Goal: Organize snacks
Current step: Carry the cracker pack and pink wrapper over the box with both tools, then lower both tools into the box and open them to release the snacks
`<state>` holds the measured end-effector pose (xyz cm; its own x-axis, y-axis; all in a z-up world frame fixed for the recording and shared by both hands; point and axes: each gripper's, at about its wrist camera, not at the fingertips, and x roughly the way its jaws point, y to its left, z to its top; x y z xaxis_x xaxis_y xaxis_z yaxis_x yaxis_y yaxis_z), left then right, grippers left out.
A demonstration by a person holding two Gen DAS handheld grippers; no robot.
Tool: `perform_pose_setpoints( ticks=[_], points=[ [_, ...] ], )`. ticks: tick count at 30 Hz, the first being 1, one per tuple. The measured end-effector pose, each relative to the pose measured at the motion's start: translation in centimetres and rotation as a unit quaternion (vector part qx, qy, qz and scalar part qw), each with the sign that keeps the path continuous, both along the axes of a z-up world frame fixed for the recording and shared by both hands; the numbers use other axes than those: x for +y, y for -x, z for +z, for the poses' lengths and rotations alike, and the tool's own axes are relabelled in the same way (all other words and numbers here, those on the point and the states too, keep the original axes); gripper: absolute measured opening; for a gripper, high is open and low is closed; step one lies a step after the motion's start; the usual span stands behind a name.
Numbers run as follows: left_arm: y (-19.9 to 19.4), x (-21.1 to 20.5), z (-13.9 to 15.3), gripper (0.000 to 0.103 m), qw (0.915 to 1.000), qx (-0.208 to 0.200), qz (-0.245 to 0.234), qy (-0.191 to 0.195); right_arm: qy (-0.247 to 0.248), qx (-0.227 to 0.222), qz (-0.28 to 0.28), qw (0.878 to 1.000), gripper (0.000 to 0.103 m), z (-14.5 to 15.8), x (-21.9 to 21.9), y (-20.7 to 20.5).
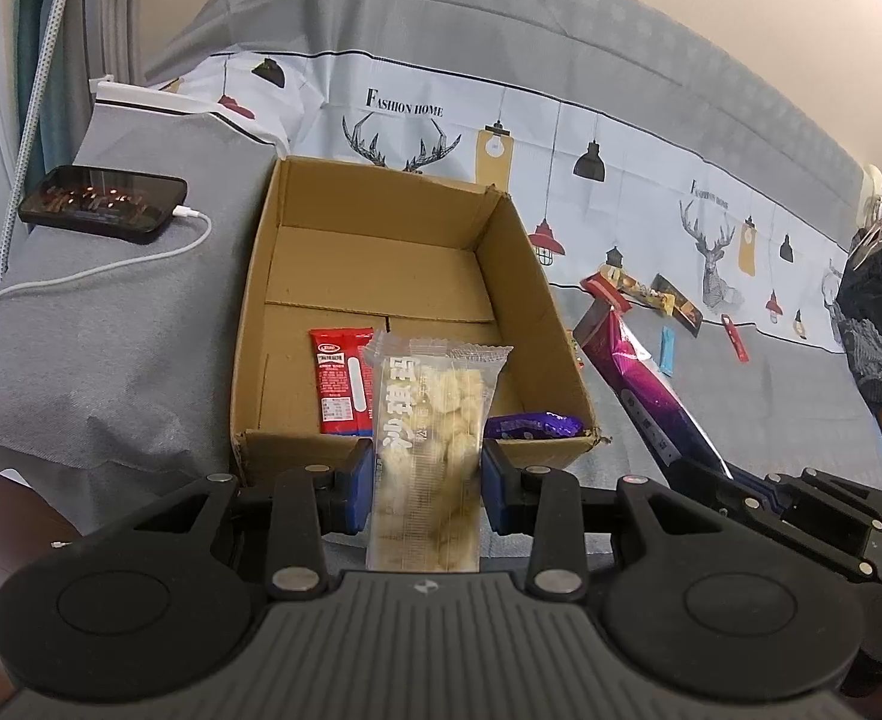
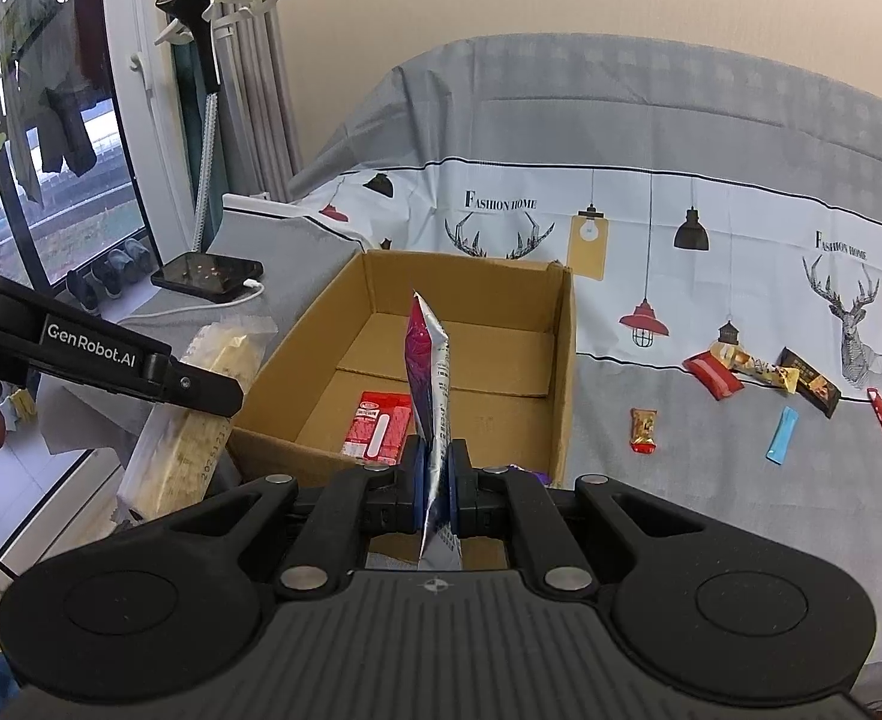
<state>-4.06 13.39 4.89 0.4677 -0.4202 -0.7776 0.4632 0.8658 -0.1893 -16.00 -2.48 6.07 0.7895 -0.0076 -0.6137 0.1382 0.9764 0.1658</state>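
An open cardboard box [image 1: 546, 300] [image 2: 561, 360] sits on a grey covered sofa. Inside lie a red snack packet [image 1: 339, 384] [image 2: 378, 423] and a purple packet [image 1: 531, 425]. My left gripper [image 1: 428, 480] is shut on a clear packet of pale puffed snacks [image 1: 441, 420] [image 2: 201, 420], held at the box's near wall. My right gripper [image 2: 435, 492] is shut on a purple and silver packet [image 2: 429, 384] [image 1: 639, 384], held upright over the box's near edge. The left gripper's arm [image 2: 111, 360] shows at the left in the right wrist view.
Several loose snacks [image 2: 765, 378] [image 1: 651, 294] lie on the sofa seat right of the box, among them a blue stick [image 2: 782, 435] and a red-gold candy [image 2: 644, 431]. A phone on a charging cable [image 1: 105, 204] [image 2: 210, 276] lies left of the box. A garment steamer [image 2: 201, 60] stands by the window.
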Motion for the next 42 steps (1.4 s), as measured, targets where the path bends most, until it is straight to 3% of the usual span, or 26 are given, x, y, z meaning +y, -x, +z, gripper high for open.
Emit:
perform_pose_setpoints(
  ticks=[14, 27, 42],
  points=[
    [-3.4, 0.0, 0.1, 0.04, 0.9997, -0.013, 0.022, -0.008, -0.007, 0.012, -0.012, 1.0, 0.007, -1.2, -1.1, -2.3],
    [-8.9, -2.6, -0.1, 0.04, 0.9993, -0.022, 0.027, -0.017, -0.011, 0.021, -0.014, 1.0, 0.007, -2.6, -3.0, -7.2],
    [-16.2, -7.5, -3.4, 0.04, 0.9987, -0.017, 0.005, -0.047, -0.025, 0.045, -0.013, 0.999, 0.007, -6.1, -5.1, -14.6]
  ],
)
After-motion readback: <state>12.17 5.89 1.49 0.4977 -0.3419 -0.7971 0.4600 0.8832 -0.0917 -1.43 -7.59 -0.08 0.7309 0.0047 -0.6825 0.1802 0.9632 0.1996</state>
